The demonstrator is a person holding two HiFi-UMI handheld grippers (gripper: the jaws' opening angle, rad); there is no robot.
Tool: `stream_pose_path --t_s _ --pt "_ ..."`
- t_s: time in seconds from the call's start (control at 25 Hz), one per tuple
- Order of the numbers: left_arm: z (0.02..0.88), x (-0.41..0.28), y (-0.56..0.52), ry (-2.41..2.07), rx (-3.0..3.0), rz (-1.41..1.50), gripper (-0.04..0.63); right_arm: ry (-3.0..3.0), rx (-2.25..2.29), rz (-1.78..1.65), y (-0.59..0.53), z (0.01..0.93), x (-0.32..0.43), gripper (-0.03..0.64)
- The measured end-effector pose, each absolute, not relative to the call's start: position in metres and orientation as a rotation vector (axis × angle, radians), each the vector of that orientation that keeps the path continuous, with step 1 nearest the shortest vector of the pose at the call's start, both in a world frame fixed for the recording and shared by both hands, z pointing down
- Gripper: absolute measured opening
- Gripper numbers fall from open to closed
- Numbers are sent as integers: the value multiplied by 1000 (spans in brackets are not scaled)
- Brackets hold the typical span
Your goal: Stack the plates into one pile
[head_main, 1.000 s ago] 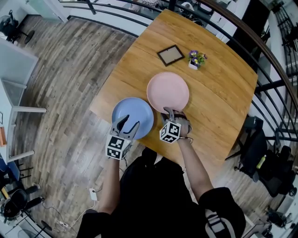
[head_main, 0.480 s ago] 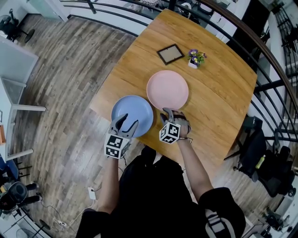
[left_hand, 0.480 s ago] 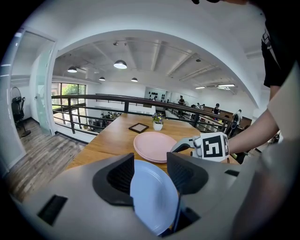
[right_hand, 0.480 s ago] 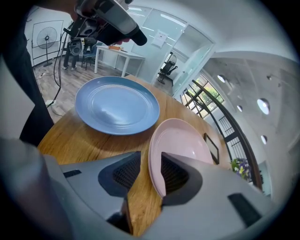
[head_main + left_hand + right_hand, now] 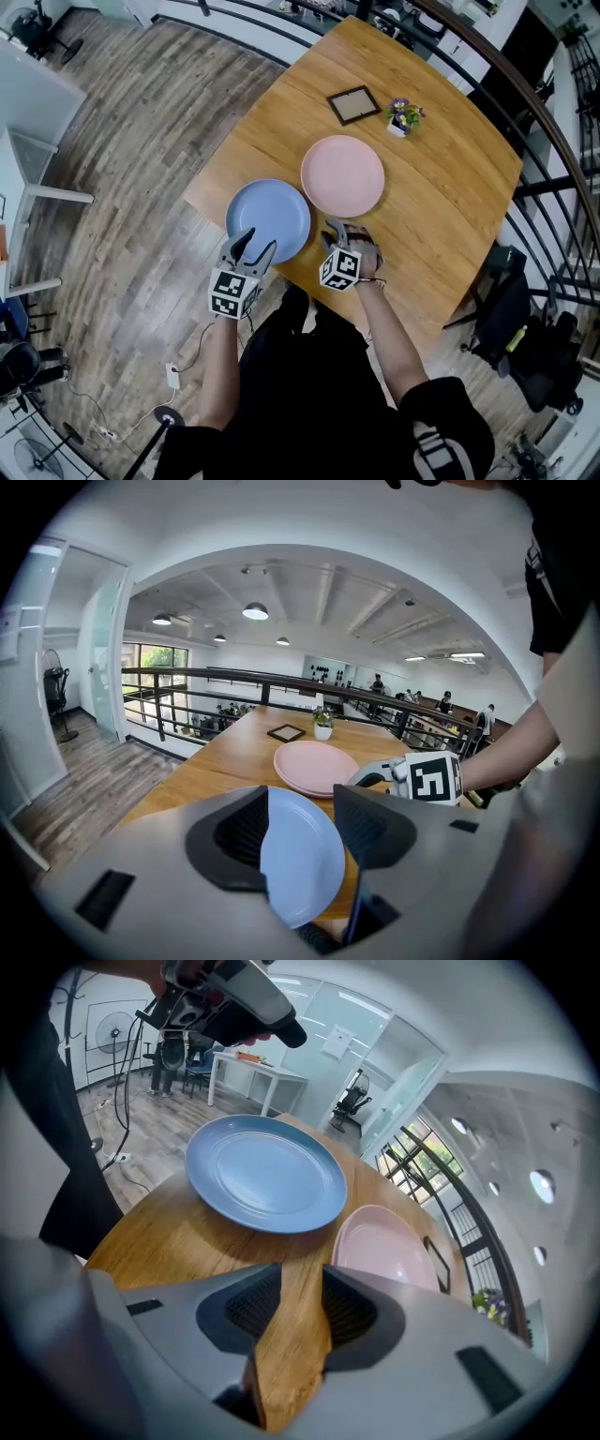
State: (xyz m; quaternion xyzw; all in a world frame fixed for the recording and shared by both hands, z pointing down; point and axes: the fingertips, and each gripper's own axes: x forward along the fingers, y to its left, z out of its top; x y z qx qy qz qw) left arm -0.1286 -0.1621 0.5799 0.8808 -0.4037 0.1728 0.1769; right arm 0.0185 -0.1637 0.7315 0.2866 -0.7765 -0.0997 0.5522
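Plates sit side by side near the table's [image 5: 450,187] front edge in the head view: the blue plate [image 5: 268,217] to the left, the pink plate [image 5: 343,175] just beside it and further in. A frame [image 5: 353,105] and a flower pot [image 5: 404,116] stand well apart from them, toward the far side. From above, both grippers look alike, each with its tips at a plate's near rim.

The gripper views tell them apart. The left gripper view shows the left gripper [image 5: 249,246] with its jaws wide apart and the blue plate's near rim filling the gap between them. Whether a pad presses on the rim cannot be told. That view also shows the right gripper's marker cube [image 5: 431,778] just beside the pink plate. The right gripper view shows the right gripper [image 5: 337,230] with its jaws moderately apart and only bare table wood between them. The pink plate's rim lies just ahead of them, to the right, and the blue plate lies ahead to the left.

Against the frame half a second ago little differs. Both grippers stay at the same rims and the plates keep their places, unstacked. Only the head camera has swung slightly, so the table now sits a little higher in its view.
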Motion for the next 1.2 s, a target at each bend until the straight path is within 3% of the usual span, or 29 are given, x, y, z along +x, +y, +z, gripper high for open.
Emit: stream_pose_path --t_s 1.2 --pt "592 -183 -80 -1448 2264 395 221 -1895 353 -450 -114 747 -44 149"
